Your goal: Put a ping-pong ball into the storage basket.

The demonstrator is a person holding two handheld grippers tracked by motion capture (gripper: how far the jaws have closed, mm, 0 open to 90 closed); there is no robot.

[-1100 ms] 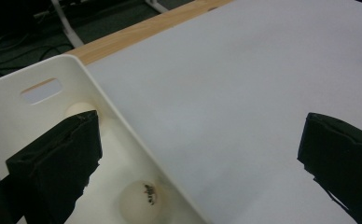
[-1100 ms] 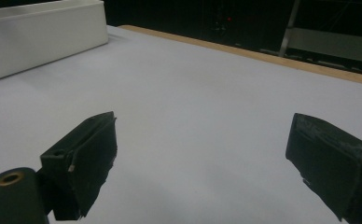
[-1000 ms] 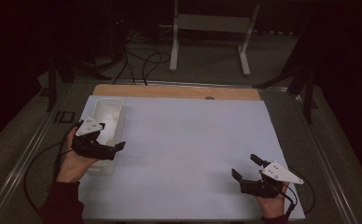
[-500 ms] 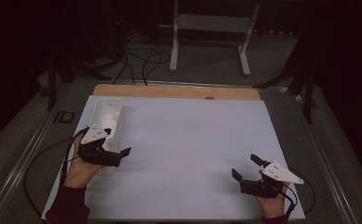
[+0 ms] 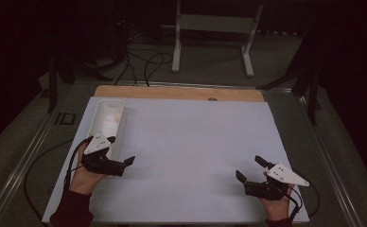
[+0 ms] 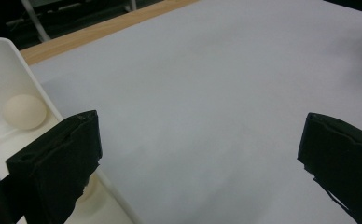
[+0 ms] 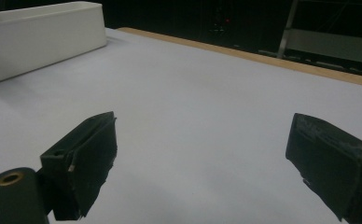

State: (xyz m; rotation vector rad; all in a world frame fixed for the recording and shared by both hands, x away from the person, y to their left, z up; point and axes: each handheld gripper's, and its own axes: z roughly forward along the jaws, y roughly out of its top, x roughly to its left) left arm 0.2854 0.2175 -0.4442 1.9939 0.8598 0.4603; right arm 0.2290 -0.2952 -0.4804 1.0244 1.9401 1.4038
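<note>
A long white tray lies at the left edge of the white sheet. In the left gripper view the tray holds a pale round ball, and a second pale shape shows under the left jaw. My left gripper is open just off the tray's near right side, with nothing between its jaws. Near the front right corner of the sheet, my right gripper is also open and empty. From there the tray stands far off at the upper left.
A wooden table edge runs along the back of the sheet. Beyond it a metal stand and loose cables sit on the dark floor. A metal rail borders the table's left side.
My left gripper has drawn back toward the person and slightly right, off the tray's near end. The right gripper has stayed still.
</note>
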